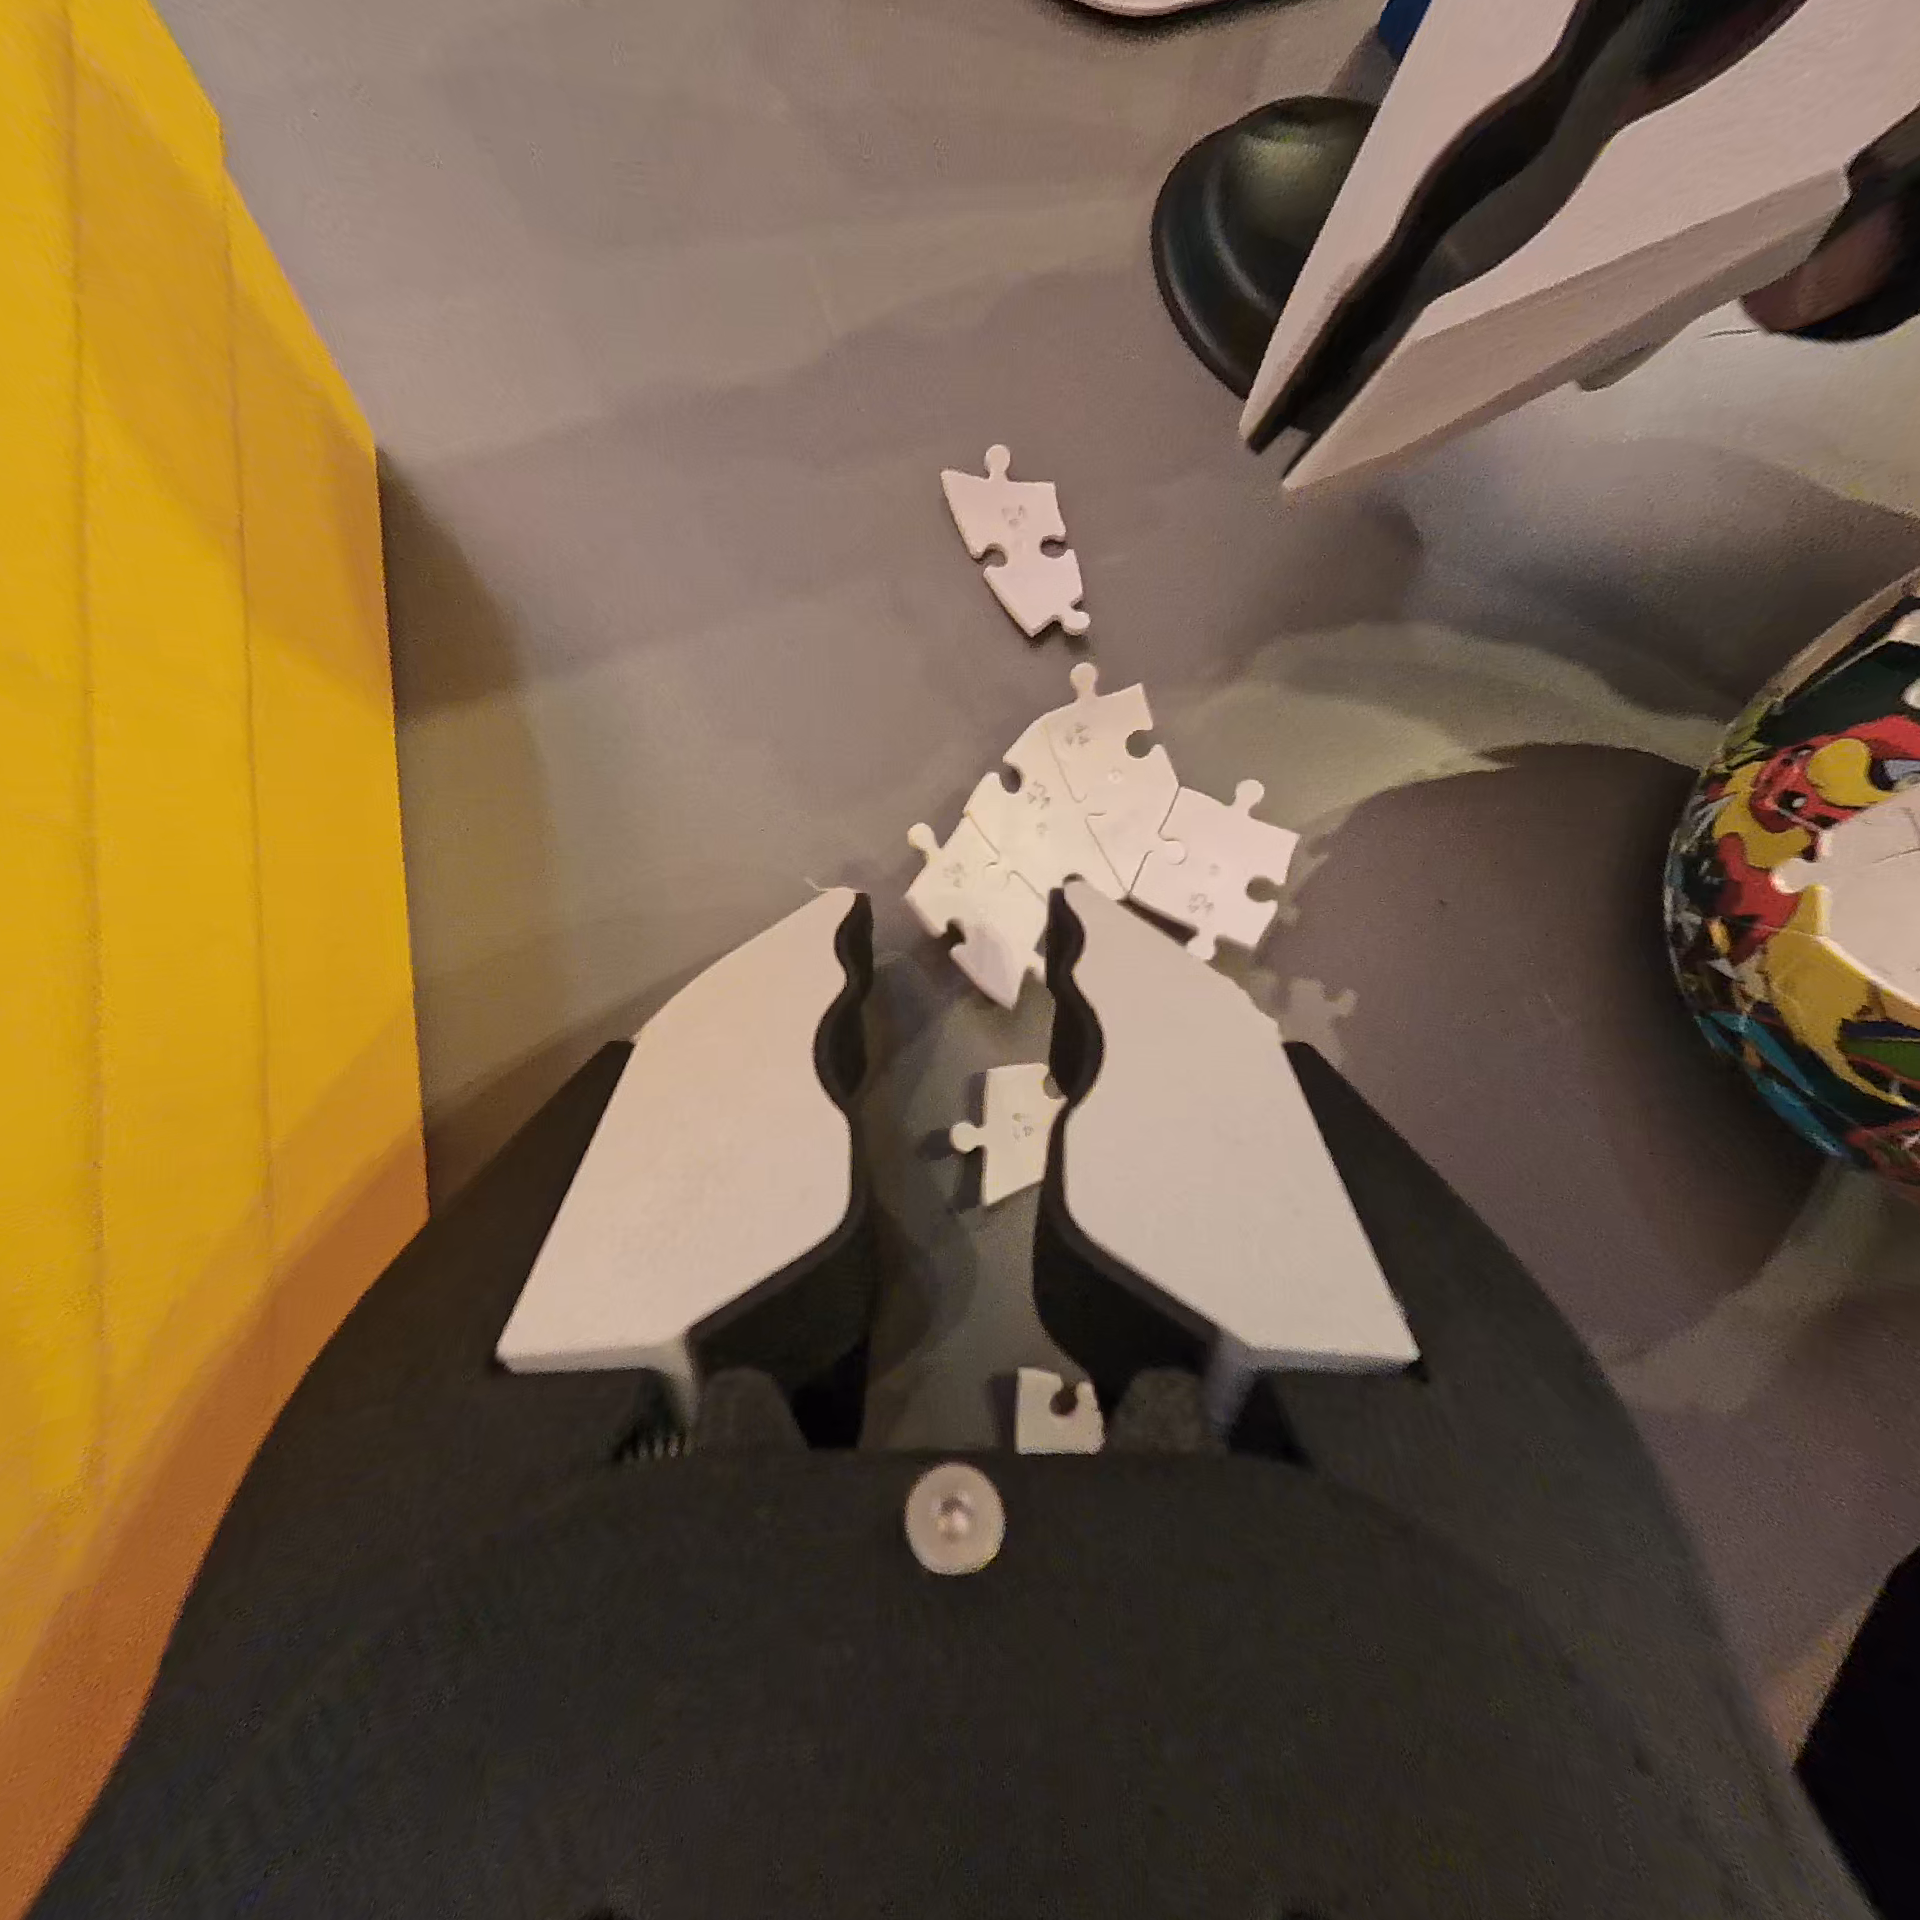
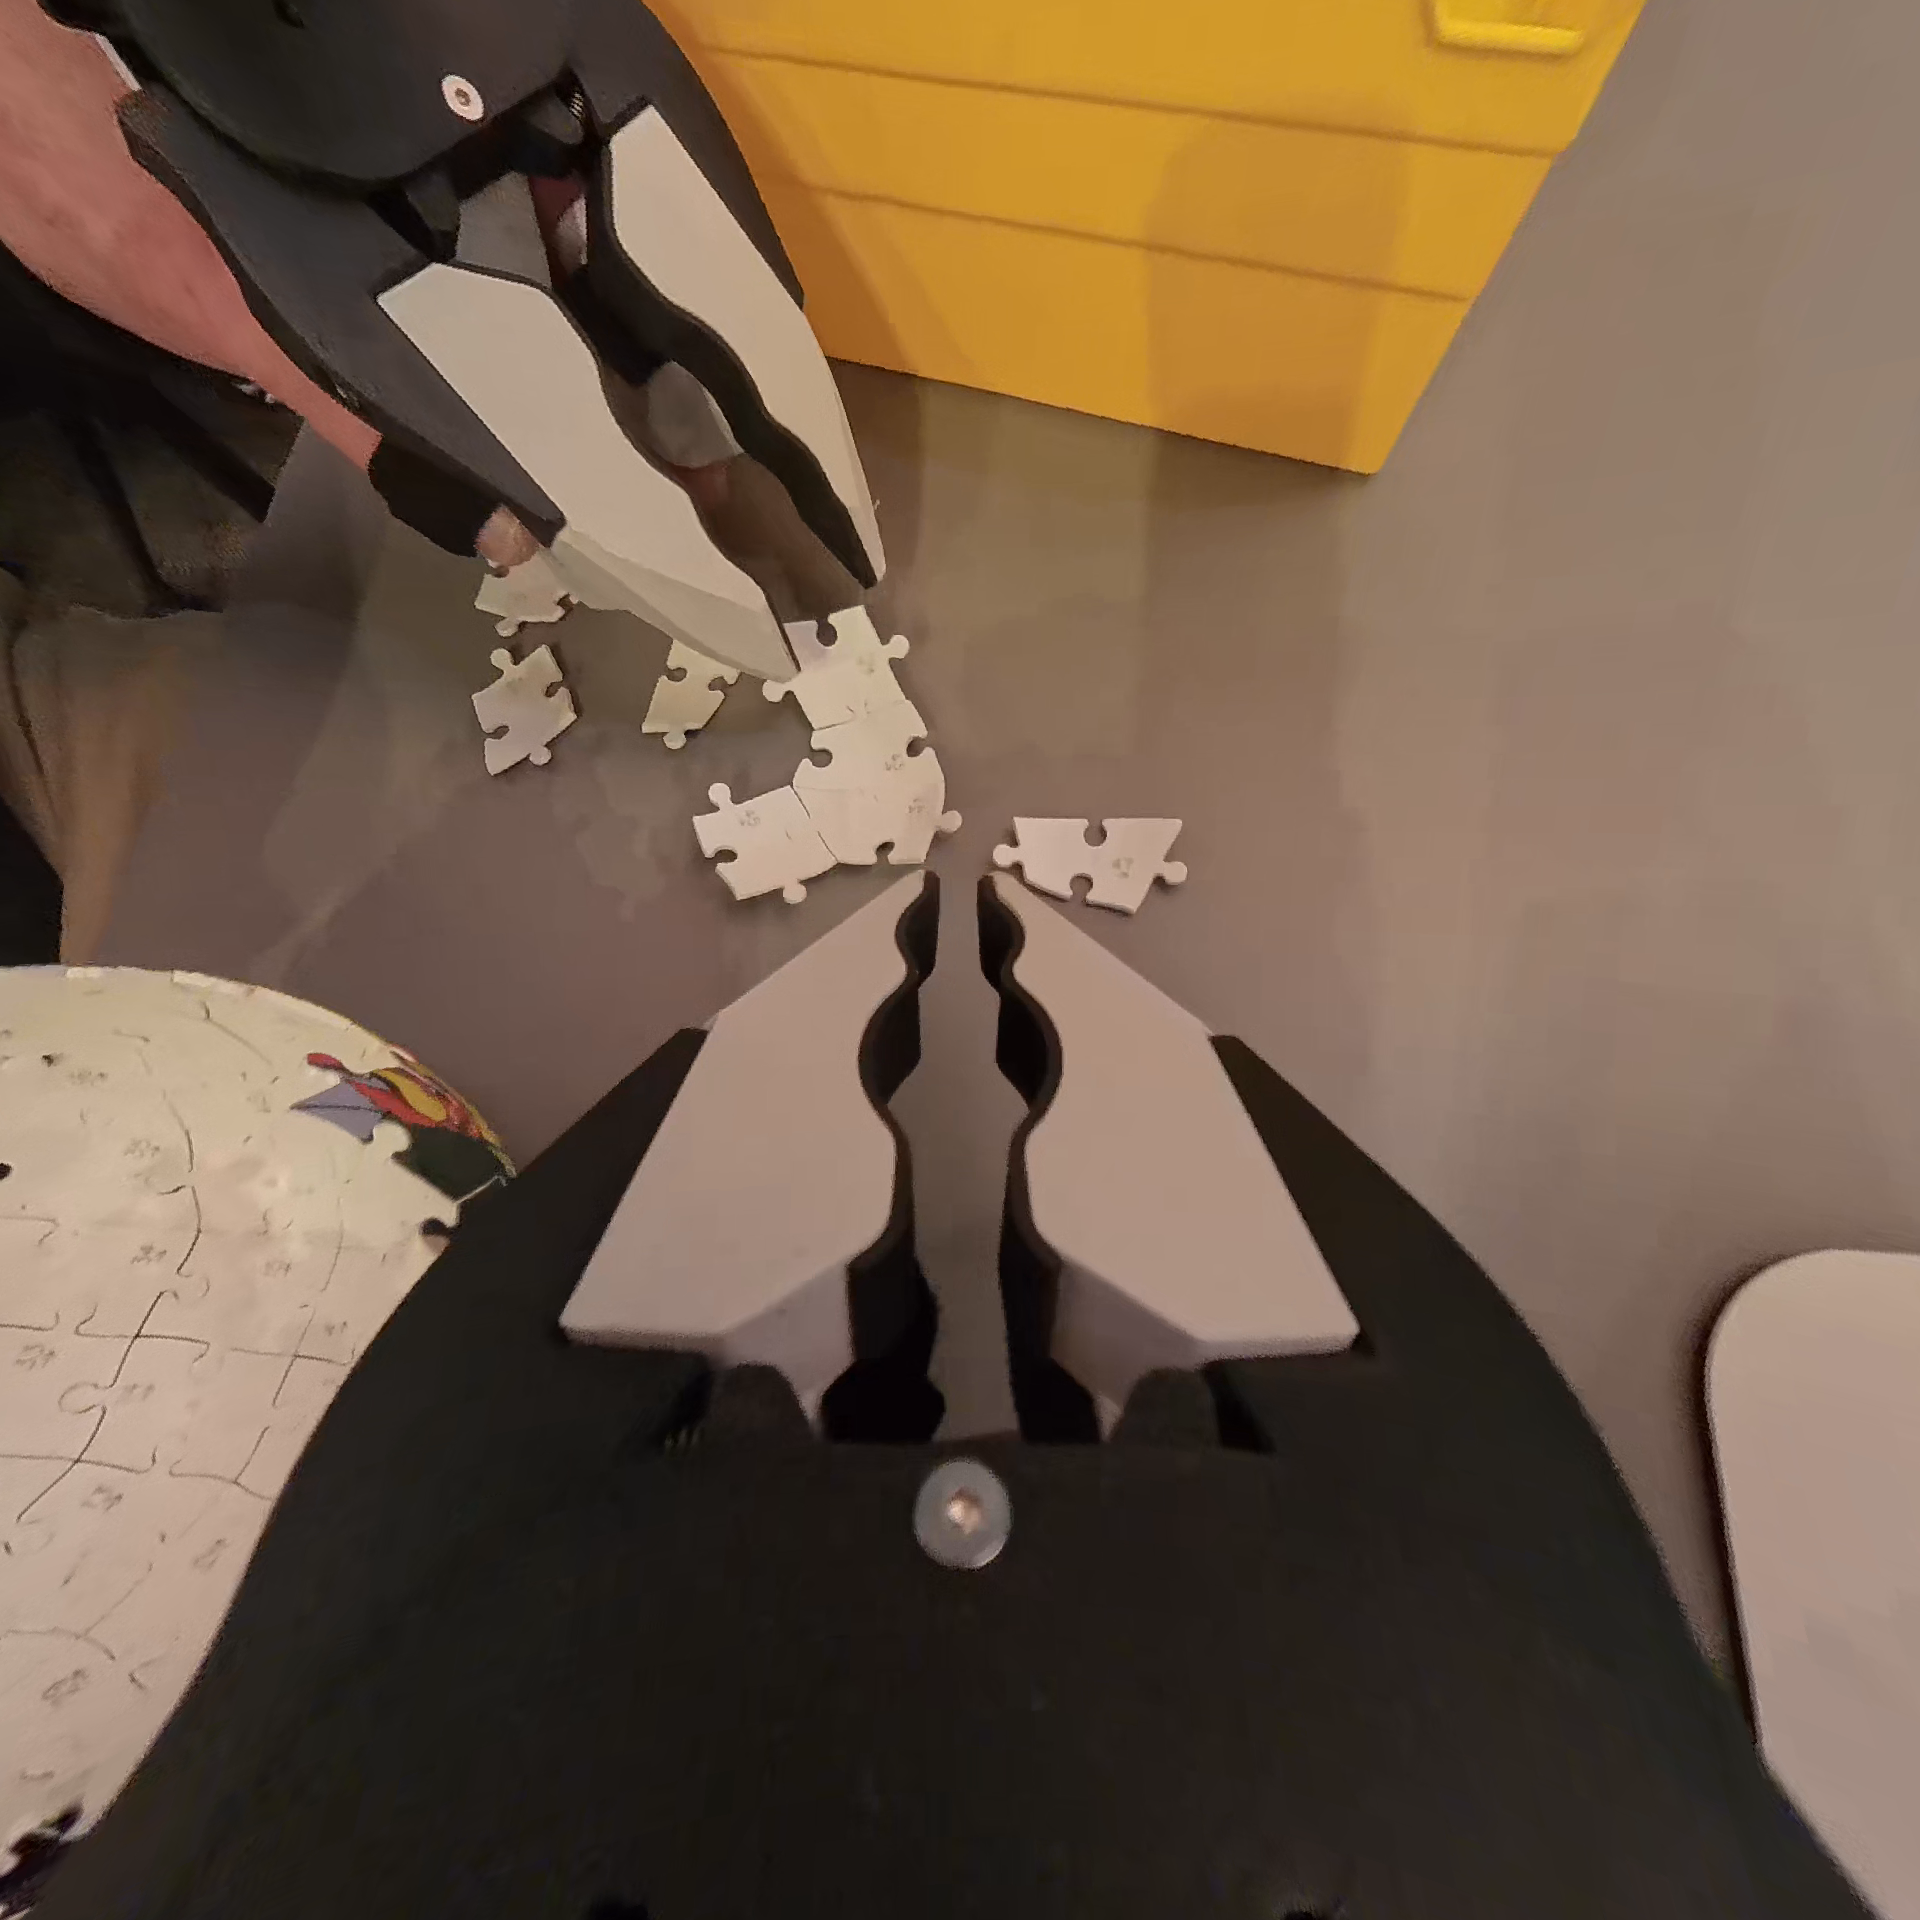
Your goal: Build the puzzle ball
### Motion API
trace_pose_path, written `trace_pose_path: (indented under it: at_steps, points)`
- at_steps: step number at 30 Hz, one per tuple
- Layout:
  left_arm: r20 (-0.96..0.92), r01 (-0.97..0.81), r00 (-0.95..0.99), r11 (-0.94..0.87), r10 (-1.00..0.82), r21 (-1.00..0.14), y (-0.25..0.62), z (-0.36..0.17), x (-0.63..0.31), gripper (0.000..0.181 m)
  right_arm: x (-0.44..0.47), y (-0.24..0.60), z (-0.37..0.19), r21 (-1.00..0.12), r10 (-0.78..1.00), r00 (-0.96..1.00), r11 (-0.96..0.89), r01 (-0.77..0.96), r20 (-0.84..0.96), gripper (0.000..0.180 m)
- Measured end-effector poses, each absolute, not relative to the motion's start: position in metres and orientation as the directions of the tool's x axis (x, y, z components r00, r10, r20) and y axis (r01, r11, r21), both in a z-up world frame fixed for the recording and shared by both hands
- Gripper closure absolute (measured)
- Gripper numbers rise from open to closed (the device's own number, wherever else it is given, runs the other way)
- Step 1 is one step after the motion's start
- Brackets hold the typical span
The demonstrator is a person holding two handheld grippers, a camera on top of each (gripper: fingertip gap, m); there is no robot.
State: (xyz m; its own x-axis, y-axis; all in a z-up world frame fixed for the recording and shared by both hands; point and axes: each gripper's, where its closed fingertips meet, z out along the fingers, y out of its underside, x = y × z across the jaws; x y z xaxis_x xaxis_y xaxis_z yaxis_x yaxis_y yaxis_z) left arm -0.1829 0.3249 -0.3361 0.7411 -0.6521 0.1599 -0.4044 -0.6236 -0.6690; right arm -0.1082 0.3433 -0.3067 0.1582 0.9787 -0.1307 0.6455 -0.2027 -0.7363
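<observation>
The partly built puzzle ball (image 1: 1808, 935) stands at the right, colourful outside; the right wrist view shows its white numbered inside (image 2: 156, 1299). A curved cluster of joined white pieces (image 1: 1091, 831) lies face down on the grey table and also shows in the right wrist view (image 2: 862, 790). A joined two-piece strip (image 1: 1013, 540) (image 2: 1091, 857) lies beside it. My left gripper (image 1: 961, 914) (image 2: 831, 623) is open and empty, its tips at one end of the cluster. My right gripper (image 2: 956, 883) (image 1: 1278, 457) is empty with its jaws narrowly apart, just short of the cluster and strip.
Loose single pieces lie under my left gripper (image 1: 1013, 1132) (image 1: 1055, 1408) and beside it (image 2: 520, 707) (image 2: 686, 691). A yellow box (image 1: 156, 831) (image 2: 1143, 208) stands close behind. A dark round object (image 1: 1236, 229) and a white rounded object (image 2: 1818, 1558) sit on the table. My right fingertips sit around 9 cm from my left ones.
</observation>
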Motion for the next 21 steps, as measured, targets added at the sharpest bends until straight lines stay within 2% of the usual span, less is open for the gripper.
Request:
trace_pose_path:
  at_steps: [1,21]
  points:
    - [0.15,-0.406,0.744,-0.619,-0.651,-0.672,0.325,-0.335,-0.184,0.149,-0.107,0.343,-0.307,-0.734,0.978,0.163,-0.207,0.647,-0.131,0.174]
    - [0.181,-0.376,0.742,-0.624,-0.646,-0.685,0.314,-0.337,-0.189,0.151,-0.092,0.338,-0.296,-0.708,0.948,0.292,-0.291,0.643,-0.125,0.169]
